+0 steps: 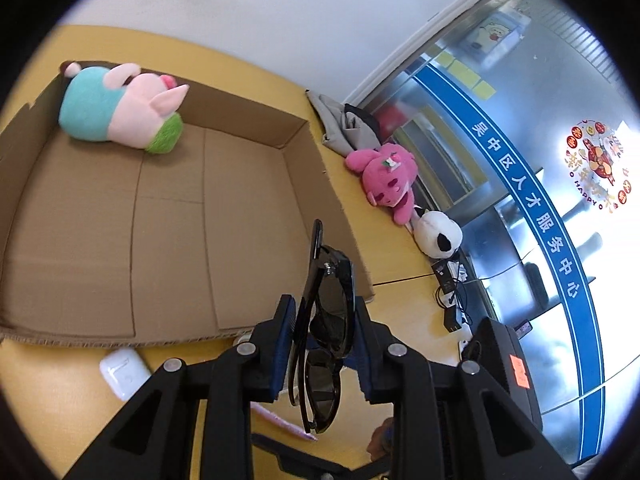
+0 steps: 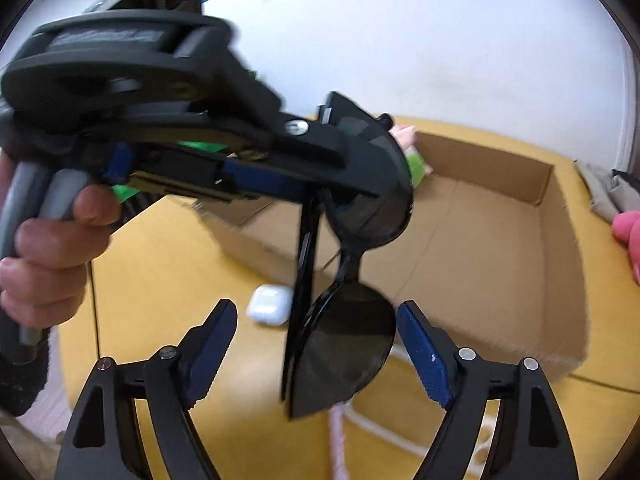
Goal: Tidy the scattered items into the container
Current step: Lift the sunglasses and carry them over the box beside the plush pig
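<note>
On my left wrist view, my left gripper (image 1: 322, 344) is clamped on the folded black sunglasses (image 1: 326, 328) above the yellow table (image 1: 64, 392), at the near edge of the cardboard box (image 1: 168, 240), where a pink-and-teal plush (image 1: 116, 106) lies in the far corner; a white earbud case (image 1: 124, 372) sits outside it. On my right wrist view, my right gripper (image 2: 316, 354) stands wide apart, its pads clear of the sunglasses (image 2: 352, 344) hanging between them from the left gripper (image 2: 320, 172).

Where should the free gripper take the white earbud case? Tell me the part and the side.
Grip the white earbud case across its flat sides, coming from above: it lies flat on the yellow table just outside the cardboard box, top clear.
</note>
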Action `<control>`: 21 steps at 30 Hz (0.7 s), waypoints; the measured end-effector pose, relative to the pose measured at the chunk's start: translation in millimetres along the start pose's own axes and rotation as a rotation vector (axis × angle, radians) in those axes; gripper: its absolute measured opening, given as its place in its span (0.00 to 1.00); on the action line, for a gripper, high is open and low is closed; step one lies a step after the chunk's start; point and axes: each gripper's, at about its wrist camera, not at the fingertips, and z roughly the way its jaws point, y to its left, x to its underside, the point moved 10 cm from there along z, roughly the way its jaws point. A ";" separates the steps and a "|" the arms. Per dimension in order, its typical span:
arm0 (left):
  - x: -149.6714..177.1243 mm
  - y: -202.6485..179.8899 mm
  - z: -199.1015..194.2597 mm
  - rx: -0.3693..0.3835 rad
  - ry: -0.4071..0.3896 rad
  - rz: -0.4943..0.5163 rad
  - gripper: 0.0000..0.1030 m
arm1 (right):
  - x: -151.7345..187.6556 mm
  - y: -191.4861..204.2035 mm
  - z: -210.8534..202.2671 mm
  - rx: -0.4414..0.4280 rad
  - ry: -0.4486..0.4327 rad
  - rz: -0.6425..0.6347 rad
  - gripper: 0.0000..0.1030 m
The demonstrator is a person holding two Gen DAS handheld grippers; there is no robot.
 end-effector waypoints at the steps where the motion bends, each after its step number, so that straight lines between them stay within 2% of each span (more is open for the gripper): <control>1: -2.5 -0.3 1.6 0.002 0.001 0.003 0.26 | -1.8 -7.2 2.3 0.002 -0.002 0.021 0.83; 2: -5.1 0.2 3.9 0.007 0.004 0.004 0.26 | -2.6 -14.4 6.1 -0.009 0.005 0.048 0.83; 3: -8.1 1.5 7.3 0.014 0.008 0.002 0.26 | -3.2 -20.0 10.9 -0.029 0.014 0.071 0.77; 4: -11.1 4.0 10.1 0.020 0.013 0.001 0.26 | -3.9 -23.6 16.2 -0.047 0.025 0.083 0.60; 5: -14.1 6.5 12.8 0.022 0.017 0.001 0.26 | -5.0 -25.6 21.1 -0.062 0.036 0.083 0.52; 11: -46.1 11.3 21.3 0.052 0.016 0.024 0.26 | -29.6 -42.3 33.5 -0.040 0.051 0.054 0.53; 16: -94.4 5.1 18.9 0.056 0.001 0.059 0.26 | -71.7 -64.2 43.3 -0.028 0.051 0.033 0.53; 21: -156.1 8.7 20.7 0.048 -0.014 0.068 0.26 | -113.4 -90.2 58.1 -0.049 0.057 0.035 0.53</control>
